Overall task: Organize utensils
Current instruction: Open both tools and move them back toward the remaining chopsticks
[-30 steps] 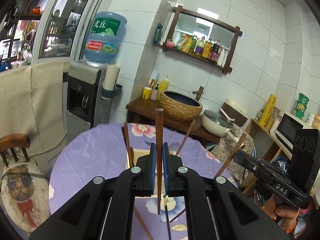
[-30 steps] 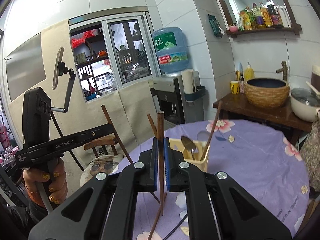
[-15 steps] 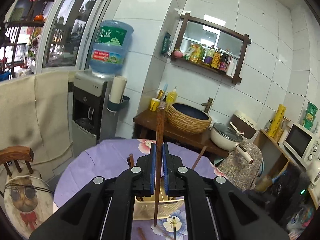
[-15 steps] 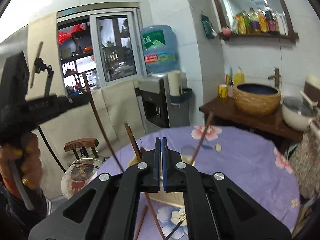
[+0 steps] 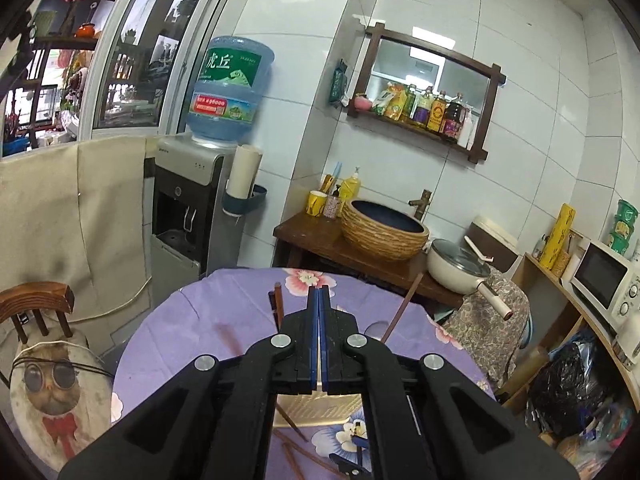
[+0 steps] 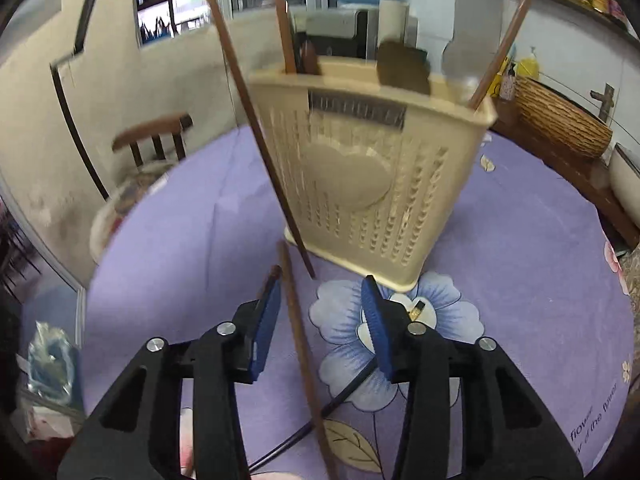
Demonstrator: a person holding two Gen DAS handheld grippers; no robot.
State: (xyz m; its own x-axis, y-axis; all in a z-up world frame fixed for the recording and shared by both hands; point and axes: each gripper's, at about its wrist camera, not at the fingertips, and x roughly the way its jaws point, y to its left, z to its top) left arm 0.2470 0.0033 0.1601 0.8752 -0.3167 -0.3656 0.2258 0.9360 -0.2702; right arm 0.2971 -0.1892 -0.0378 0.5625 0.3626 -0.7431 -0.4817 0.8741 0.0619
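In the right wrist view the right gripper (image 6: 322,286) hangs low over the purple flowered tablecloth (image 6: 520,280), pointing steeply down. Its jaws have just been opening and now stand apart, with blue pads (image 6: 264,320) facing each other across a gap. A brown chopstick (image 6: 302,352) lies flat on the cloth between them, close to the left pad, though no pad presses on it. A dark cable (image 6: 344,396) runs across the cloth under the gripper.

Just beyond stands the cream plastic utensil holder (image 6: 372,168), upright on the cloth, with slotted walls. Another chopstick (image 6: 256,128) slants across the holder's left front edge with its lower tip near the cloth; motion blur leaves it unclear whether it touches the holder. More chopsticks stand in the holder: one (image 6: 282,20) at the left end, one (image 6: 502,40) leaning out at the right corner. A dark blurred utensil head also shows at the rim, too smeared to identify.

In the left wrist view the left gripper (image 5: 319,300) is fully closed, pads together, with nothing between them. Below it the holder's rim (image 5: 320,404) peeks out, and loose chopsticks (image 5: 292,452) lie on the cloth nearby. Farther back stand a wooden chair (image 5: 36,304), a water dispenser (image 5: 188,208) and a woven basin (image 5: 384,232).
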